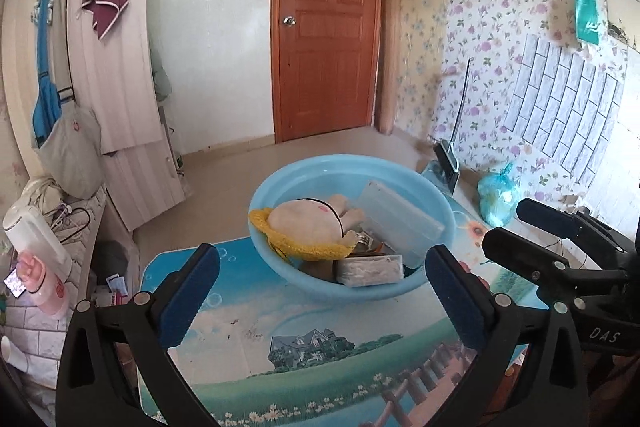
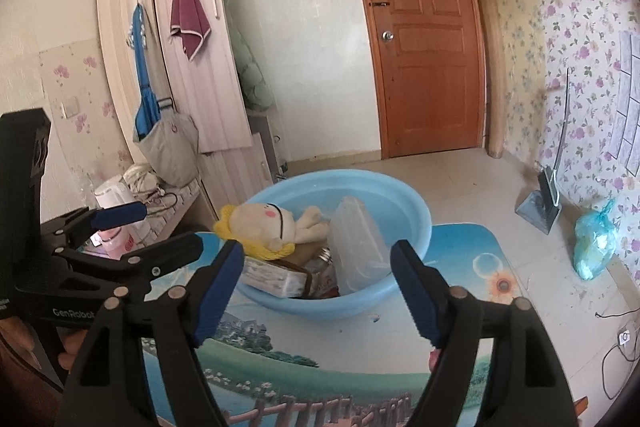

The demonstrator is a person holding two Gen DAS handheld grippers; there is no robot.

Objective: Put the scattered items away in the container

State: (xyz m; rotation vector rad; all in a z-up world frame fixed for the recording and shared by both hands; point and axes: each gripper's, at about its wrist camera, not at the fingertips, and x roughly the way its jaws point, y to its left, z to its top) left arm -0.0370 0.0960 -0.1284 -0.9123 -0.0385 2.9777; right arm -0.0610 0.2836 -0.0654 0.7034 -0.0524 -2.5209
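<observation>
"What can't you make out?"
"The doll point(image 1: 308, 227) covers the things beneath it in my basin point(image 1: 280, 183)."
"And the table point(image 1: 320, 359)?"
"Its near edge runs off the bottom, behind my fingers point(image 1: 188, 291)."

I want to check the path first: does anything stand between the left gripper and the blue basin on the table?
Nothing visible does. The left gripper is open and empty, and only bare table top lies between it and the blue basin, which already holds the doll and clear box.
</observation>
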